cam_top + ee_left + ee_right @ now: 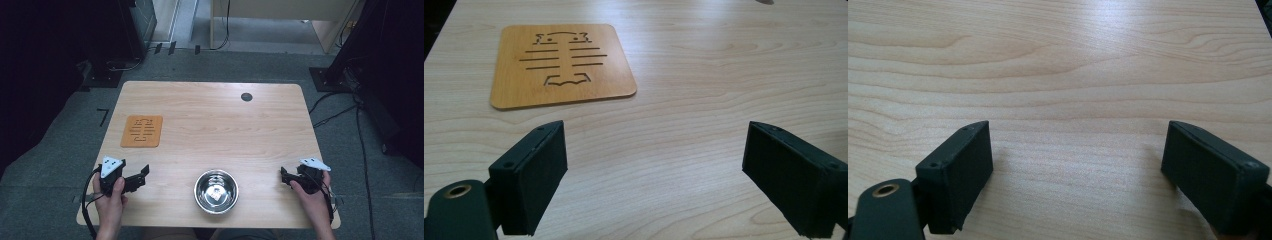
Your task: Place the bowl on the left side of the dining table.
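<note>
Steel caught the light at the lower middle of the high view, where a small stainless mixing bowl [216,191] sat upright on the desk [210,125] near its front edge, between the two hands. It held something pale, though that may have been a reflection; I could not tell. The left gripper [142,175] rested at the lower left of that frame with its jaws spread wide and empty, and the right gripper [285,178] at the lower right was equally wide and empty. Each stood well apart from the bowl. A wooden trivet [561,65] with cut slots lay flat at the upper left of the left gripper view. The bowl looked light, rigid and slippery, with a thin rolled rim; a pinch across that rim would likely hold better than a squeeze on the curved wall, and a one-sided hold might tip it.
</note>
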Available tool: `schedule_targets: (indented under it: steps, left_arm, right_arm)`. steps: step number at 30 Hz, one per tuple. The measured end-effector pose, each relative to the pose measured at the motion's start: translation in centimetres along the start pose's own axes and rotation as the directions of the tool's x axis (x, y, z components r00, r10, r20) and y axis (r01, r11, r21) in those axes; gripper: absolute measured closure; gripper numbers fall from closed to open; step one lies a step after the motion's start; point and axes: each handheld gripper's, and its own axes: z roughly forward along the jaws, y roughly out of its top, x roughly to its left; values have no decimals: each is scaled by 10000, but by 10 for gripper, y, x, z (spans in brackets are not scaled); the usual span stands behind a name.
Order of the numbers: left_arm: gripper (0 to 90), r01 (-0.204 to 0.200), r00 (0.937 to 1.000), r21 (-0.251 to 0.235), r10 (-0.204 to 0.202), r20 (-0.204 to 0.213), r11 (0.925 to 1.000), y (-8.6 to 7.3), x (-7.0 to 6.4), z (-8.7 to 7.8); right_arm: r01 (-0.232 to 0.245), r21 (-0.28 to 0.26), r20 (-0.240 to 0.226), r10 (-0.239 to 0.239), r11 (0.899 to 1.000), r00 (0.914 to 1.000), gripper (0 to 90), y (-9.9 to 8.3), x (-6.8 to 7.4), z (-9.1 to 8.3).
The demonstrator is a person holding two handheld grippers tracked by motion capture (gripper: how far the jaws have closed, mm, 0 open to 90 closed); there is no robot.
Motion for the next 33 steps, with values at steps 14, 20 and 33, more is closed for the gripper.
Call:
schedule_targets:
  steps: [14, 20, 33]
  left_arm:
    - [107, -137, 9991, 69, 134, 406, 9999, 0, -14, 3]
    - [107, -296, 9982, 74, 292, 516, 9995, 1, -21, 4]
    - [107, -435, 9960, 104, 425, 782, 9990, 0, -34, 7]
  right_arm:
    - [0, -3, 0, 0, 10000, 10000, 124, 0, 0, 0]
    - [0, -3, 0, 0, 10000, 10000, 124, 0, 0, 0]
    - [0, -1, -1, 0, 10000, 10000, 124, 0, 0, 0]
